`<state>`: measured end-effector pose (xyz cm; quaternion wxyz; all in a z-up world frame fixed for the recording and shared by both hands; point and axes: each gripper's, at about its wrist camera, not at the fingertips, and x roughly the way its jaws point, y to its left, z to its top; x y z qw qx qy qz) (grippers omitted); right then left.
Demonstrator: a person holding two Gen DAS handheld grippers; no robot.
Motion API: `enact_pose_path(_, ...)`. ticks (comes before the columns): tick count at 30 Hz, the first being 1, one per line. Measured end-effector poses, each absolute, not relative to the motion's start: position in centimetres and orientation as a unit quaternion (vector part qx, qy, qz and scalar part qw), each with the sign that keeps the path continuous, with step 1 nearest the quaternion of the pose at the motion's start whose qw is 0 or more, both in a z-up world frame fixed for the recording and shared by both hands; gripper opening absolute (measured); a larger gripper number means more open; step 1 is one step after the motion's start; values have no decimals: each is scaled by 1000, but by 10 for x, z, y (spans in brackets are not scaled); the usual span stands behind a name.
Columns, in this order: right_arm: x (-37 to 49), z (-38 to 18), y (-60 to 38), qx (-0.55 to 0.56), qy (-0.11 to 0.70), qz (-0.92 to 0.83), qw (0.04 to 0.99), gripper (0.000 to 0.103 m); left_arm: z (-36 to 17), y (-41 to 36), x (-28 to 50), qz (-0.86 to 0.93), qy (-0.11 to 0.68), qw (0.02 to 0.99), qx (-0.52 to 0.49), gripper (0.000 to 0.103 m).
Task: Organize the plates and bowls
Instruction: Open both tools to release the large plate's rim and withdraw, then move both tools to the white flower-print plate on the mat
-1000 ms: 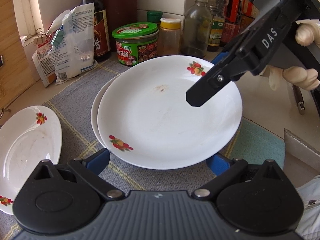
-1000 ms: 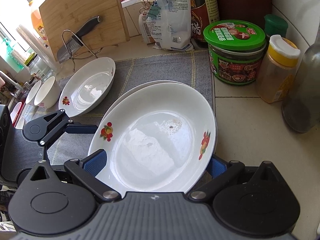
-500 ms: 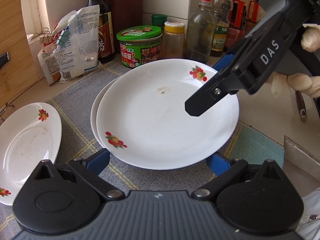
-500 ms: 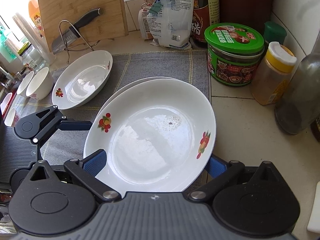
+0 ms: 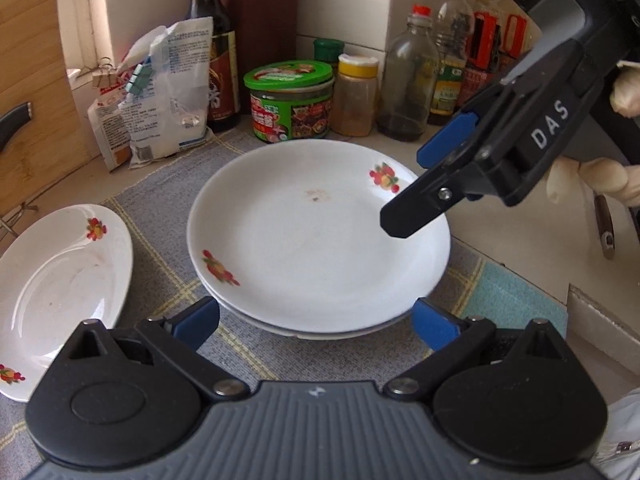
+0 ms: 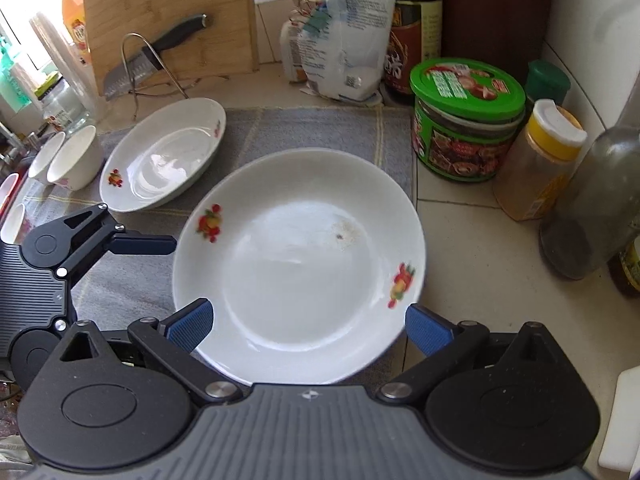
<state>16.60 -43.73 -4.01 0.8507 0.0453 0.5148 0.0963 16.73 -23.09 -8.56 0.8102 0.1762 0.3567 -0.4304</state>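
Note:
Two white plates with fruit prints are stacked on the grey mat; the top plate [image 5: 316, 240] [image 6: 300, 268] sits square on the lower one, whose rim [image 5: 320, 334] peeks out in front. My left gripper [image 5: 316, 322] is open, its blue pads on either side of the stack's near edge, apart from it. My right gripper [image 6: 308, 322] is open around the stack's near rim, not touching; it also shows in the left wrist view [image 5: 440, 176] above the plate's right side. A third plate [image 5: 60, 292] [image 6: 164, 156] lies to the left. Small white bowls [image 6: 72, 156] stand further left.
Behind the mat [image 5: 160, 200] stand a green-lidded jar [image 5: 290, 100] [image 6: 466, 120], a yellow-capped spice jar [image 6: 540, 160], bottles [image 5: 408, 84], a bag [image 5: 168, 88] and a sauce bottle [image 5: 212, 48]. A cutting board [image 6: 168, 16] and a knife on a rack [image 6: 152, 56] stand at the far left.
The top plate has settled from its offset position squarely onto the lower plate. Both grippers have pulled back from the stack, and their pads now stand clear of the rims.

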Motion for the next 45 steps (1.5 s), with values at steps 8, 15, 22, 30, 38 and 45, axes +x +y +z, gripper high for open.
enact_pose_path(8, 162, -29, -423, 11, 477, 97, 874, 103, -66, -210, 164, -384, 328, 851, 147, 102)
enact_pose_path(15, 170, -25, -399, -34, 449, 130, 883, 103, -54, -185, 159, -302, 323, 889, 119, 102)
enact_pose_path(22, 195, -27, -374, -49, 436, 209, 874, 103, -51, -151, 154, -192, 345, 915, 84, 102)
enact_pose_path(30, 218, -32, -344, -44, 428, 281, 858, 103, -51, -122, 131, -98, 368, 921, 77, 102)
enact_pose_path(38, 229, -32, -322, -33, 427, 290, 856, 103, -56, -106, 132, -77, 377, 920, 81, 102)
enact_pose_path(45, 238, -31, -315, -28, 436, 260, 861, 103, -74, -105, 157, -109, 380, 915, 82, 102)
